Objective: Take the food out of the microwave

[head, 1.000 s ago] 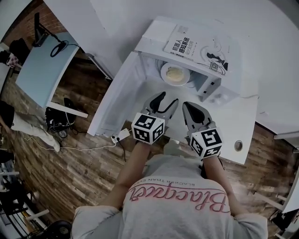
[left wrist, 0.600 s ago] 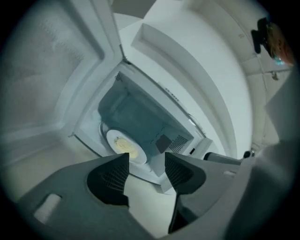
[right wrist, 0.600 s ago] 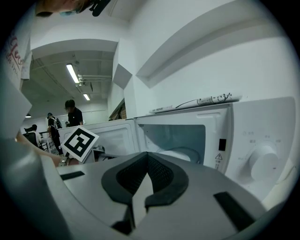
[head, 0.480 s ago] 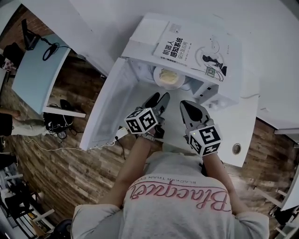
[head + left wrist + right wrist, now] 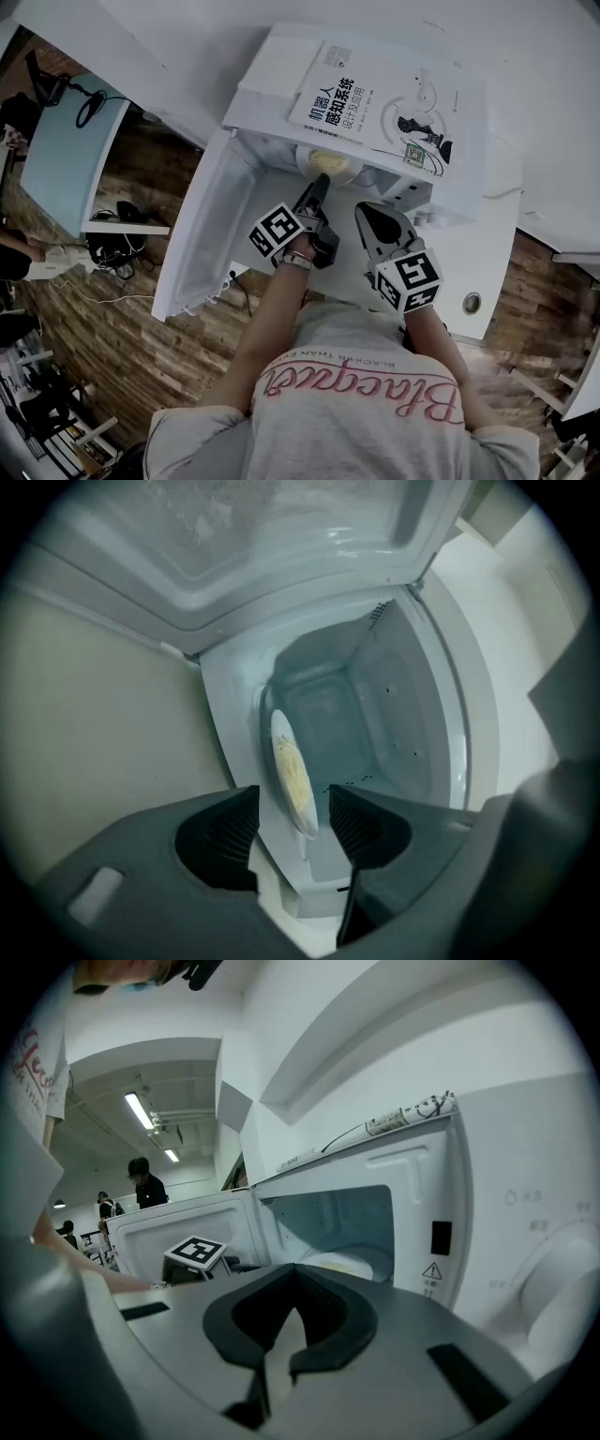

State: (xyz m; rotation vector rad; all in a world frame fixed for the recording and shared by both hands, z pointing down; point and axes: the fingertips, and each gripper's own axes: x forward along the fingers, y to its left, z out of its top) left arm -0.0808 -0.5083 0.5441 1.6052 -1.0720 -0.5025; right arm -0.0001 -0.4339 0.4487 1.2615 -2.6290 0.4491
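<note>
The left gripper [image 5: 292,808] is at the mouth of the open microwave [image 5: 281,66], its jaws apart on either side of the near rim of the plate of food [image 5: 292,775] inside. The right gripper [image 5: 279,1358], closed and empty, hovers over the table [image 5: 469,253] to its right.

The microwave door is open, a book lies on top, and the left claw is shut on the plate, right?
Not quite: the left gripper is open, not shut on the plate; the left gripper view shows its jaws apart, lined up on the plate's edge. The rest holds: door open, book on top.
</note>
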